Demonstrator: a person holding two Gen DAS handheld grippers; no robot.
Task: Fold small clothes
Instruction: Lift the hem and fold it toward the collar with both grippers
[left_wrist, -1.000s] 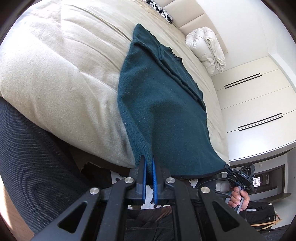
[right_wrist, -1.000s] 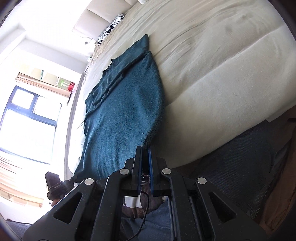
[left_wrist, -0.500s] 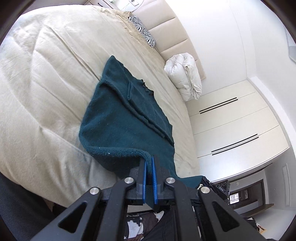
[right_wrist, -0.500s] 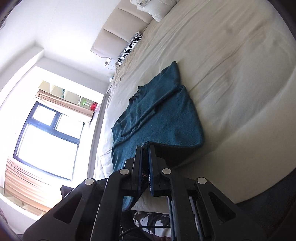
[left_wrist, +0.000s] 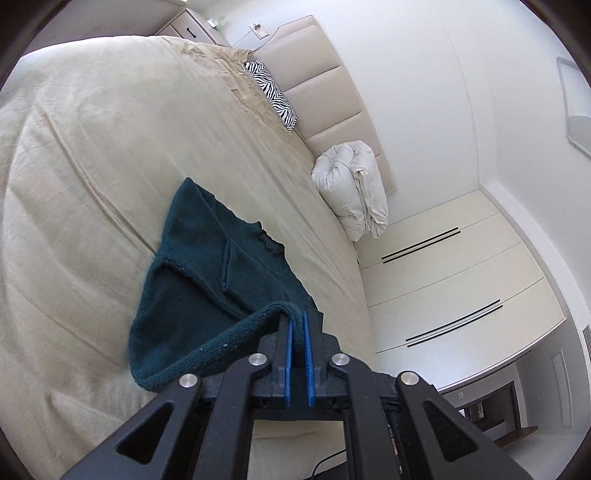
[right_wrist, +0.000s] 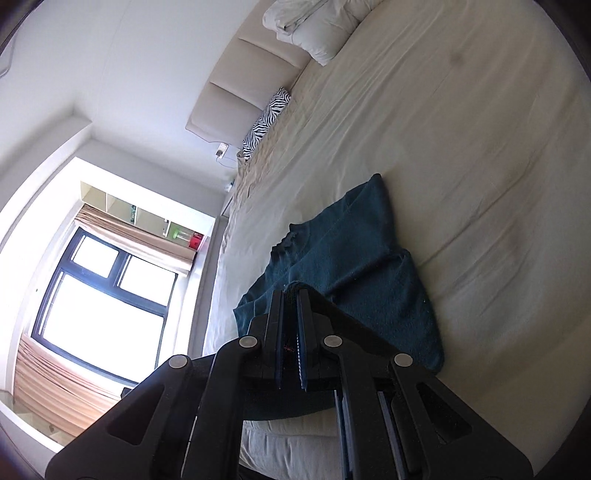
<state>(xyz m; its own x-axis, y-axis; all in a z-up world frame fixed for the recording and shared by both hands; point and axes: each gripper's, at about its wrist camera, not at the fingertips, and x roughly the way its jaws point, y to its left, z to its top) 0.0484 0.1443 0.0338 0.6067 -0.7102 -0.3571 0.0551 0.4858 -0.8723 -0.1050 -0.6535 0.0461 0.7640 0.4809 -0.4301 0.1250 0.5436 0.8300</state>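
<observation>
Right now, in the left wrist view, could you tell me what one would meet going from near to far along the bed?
left gripper shut on the hem → teal sweater → bare beige bed cover → zebra-print pillow → padded headboard

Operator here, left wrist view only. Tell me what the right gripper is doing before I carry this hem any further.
Observer: The right gripper is shut on the teal sweater, like your left gripper.
Operator: Give me what lies on its far side.
Observer: A window with tan curtains, beyond the bed.
Operator: Report anything beside that window.
Observer: Open shelves holding a red item.
</observation>
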